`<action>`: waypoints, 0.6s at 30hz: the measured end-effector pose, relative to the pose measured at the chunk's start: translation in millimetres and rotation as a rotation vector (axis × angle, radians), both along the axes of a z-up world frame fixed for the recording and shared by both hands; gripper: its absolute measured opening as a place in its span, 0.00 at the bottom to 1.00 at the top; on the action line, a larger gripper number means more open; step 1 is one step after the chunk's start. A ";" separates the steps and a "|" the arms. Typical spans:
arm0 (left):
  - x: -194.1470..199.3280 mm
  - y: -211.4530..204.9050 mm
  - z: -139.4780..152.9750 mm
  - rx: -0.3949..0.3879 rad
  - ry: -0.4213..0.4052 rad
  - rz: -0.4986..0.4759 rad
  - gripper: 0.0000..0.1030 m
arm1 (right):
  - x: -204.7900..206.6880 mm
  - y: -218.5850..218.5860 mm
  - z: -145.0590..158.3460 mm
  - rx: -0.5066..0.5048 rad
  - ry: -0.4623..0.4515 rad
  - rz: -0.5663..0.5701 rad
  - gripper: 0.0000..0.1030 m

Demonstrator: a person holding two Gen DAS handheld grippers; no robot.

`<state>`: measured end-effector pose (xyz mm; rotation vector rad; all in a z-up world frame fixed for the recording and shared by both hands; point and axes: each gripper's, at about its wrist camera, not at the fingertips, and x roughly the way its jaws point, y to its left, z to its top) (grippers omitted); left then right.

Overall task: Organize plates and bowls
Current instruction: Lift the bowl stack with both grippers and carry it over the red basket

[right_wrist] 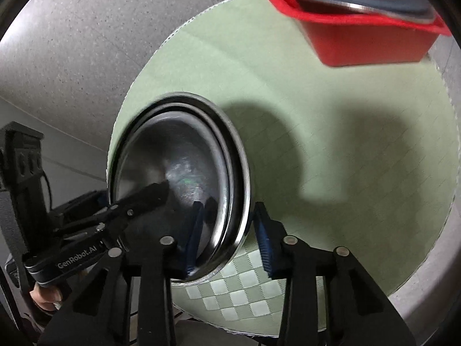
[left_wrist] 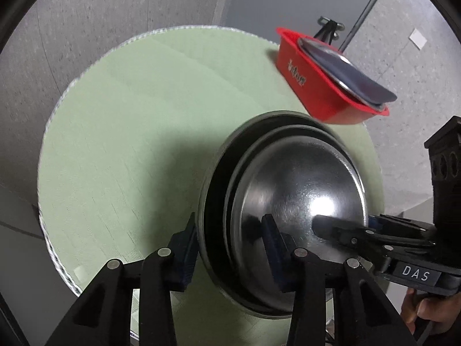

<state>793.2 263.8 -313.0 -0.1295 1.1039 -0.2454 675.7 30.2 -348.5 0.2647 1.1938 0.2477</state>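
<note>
A stack of nested steel bowls (left_wrist: 299,190) sits on a round green mat (left_wrist: 138,132). My left gripper (left_wrist: 230,248) is open and straddles the stack's left rim, one finger outside and one inside. My right gripper (right_wrist: 229,233) is open and straddles the opposite rim of the bowls (right_wrist: 178,167) in the same way. Each gripper shows in the other's view: the right gripper (left_wrist: 340,227) reaches into the bowl from the right, and the left gripper (right_wrist: 138,199) from the left.
A red plastic bin (left_wrist: 314,83) stands at the far edge of the mat with a dark plate (left_wrist: 345,69) leaning out of it; it also shows in the right wrist view (right_wrist: 360,40). Grey floor surrounds the mat (right_wrist: 345,144). A tripod leg stands behind the bin.
</note>
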 end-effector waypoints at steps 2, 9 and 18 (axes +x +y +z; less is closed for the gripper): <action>3.2 -5.1 7.6 -0.006 -0.021 0.011 0.37 | 2.6 -2.8 7.4 0.003 -0.016 0.007 0.30; 12.5 -21.3 49.6 -0.031 -0.113 0.043 0.36 | 18.0 -20.2 50.2 -0.005 -0.114 0.042 0.29; 58.8 -73.1 115.6 -0.053 -0.243 0.056 0.37 | 67.1 -67.6 140.9 -0.030 -0.259 0.117 0.29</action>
